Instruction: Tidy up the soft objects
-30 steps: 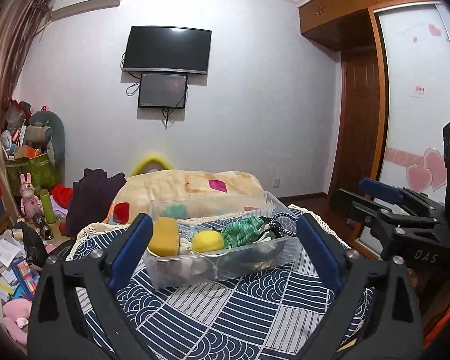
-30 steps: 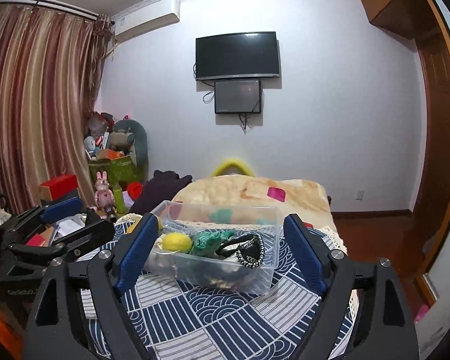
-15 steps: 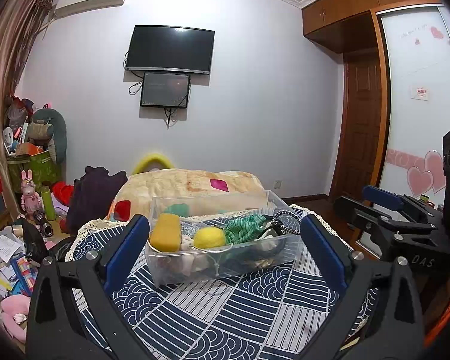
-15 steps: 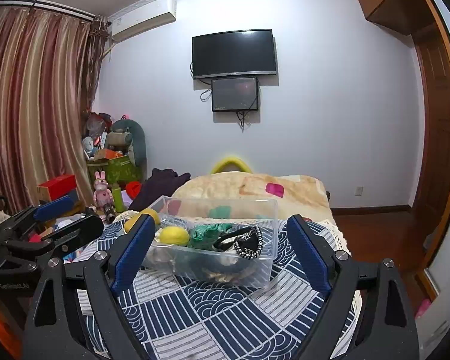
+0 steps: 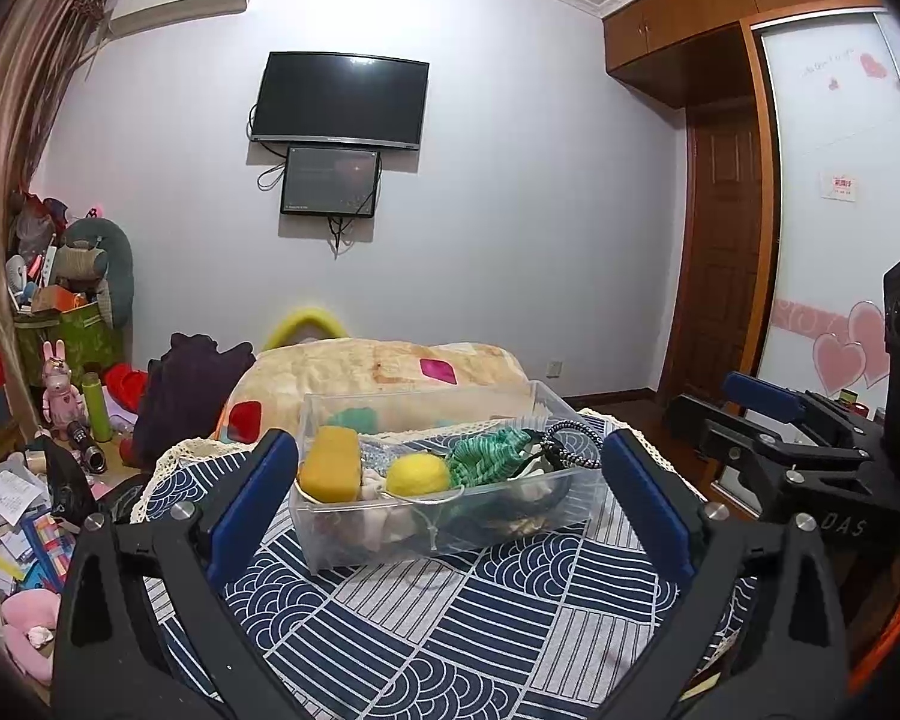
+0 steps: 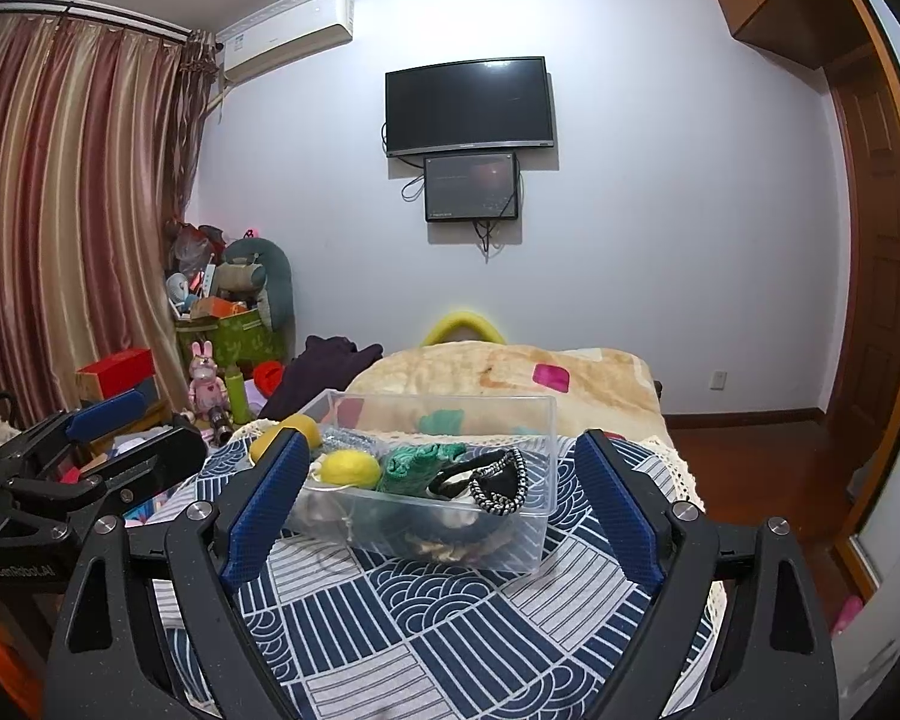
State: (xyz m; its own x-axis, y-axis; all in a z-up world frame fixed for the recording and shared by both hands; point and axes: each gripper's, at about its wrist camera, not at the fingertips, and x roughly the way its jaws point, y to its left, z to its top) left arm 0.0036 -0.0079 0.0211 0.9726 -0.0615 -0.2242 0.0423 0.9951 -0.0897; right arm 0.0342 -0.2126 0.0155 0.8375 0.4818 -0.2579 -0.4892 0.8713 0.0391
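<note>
A clear plastic bin [image 5: 450, 534] [image 6: 534, 546] stands on a table with a blue patterned cloth [image 5: 450, 624] [image 6: 426, 618]. In it lie an orange sponge [image 5: 329, 471], a yellow ball [image 5: 417, 476] [image 6: 349, 468], a green knit piece [image 5: 487, 461] [image 6: 417, 467] and a black-and-white cord [image 5: 564, 450] [image 6: 501, 489]. My left gripper [image 5: 447, 486] is open and empty, held back from the bin. My right gripper [image 6: 444, 480] is open and empty too. Each gripper shows at the edge of the other's view.
A bed with a beige blanket [image 5: 378, 369] [image 6: 510, 375] lies behind the table. Clutter, boxes and toys [image 5: 60, 360] [image 6: 222, 324] fill the left corner and floor. A TV [image 5: 339, 99] hangs on the far wall. A wardrobe and door [image 5: 726, 276] stand at the right.
Both grippers have pulled back and tilted up slightly, so the bin sits a little lower and further off in both views. Both stay open and empty.
</note>
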